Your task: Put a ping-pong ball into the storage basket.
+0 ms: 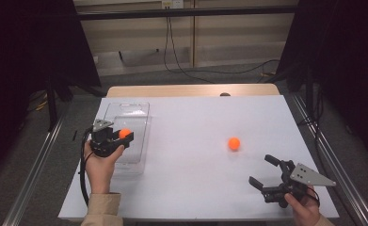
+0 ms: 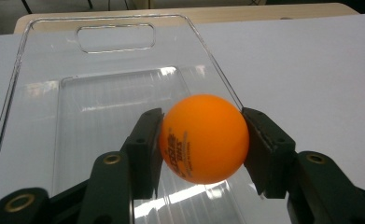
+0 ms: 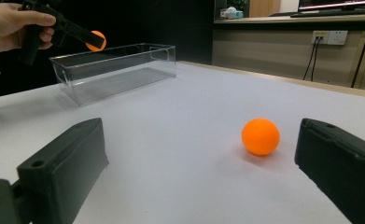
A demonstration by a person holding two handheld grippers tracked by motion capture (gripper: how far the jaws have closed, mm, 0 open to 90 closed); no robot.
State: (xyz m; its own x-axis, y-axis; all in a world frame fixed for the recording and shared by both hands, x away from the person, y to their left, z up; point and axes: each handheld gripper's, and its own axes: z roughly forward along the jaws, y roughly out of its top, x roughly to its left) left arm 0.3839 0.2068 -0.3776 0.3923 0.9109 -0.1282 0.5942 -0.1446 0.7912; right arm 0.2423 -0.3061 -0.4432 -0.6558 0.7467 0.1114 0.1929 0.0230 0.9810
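While the left tongs (image 2: pixel 201 140) grip one orange ball (image 2: pixel 203 138) above the clear tray (image 1: pixel 139 110), the second ball (image 3: pixel 260 136) rests on the white bench (image 1: pixel 196 122) — just ahead of the right tongs (image 3: pixel 203 177), spread wide and nearer to it.

There are two orange balls. One orange ball (image 1: pixel 124 133) is at the left, clamped between the jaws of the left gripper (image 1: pixel 120 135) above the box; the other orange ball (image 1: pixel 234 143) lies on the table right of centre. There is one clear plastic box (image 1: pixel 135 113), at the left side. There are two grippers: the left one and the right gripper (image 1: pixel 265 172), near the right corner with jaws spread. One white table (image 1: pixel 196 188) carries everything.
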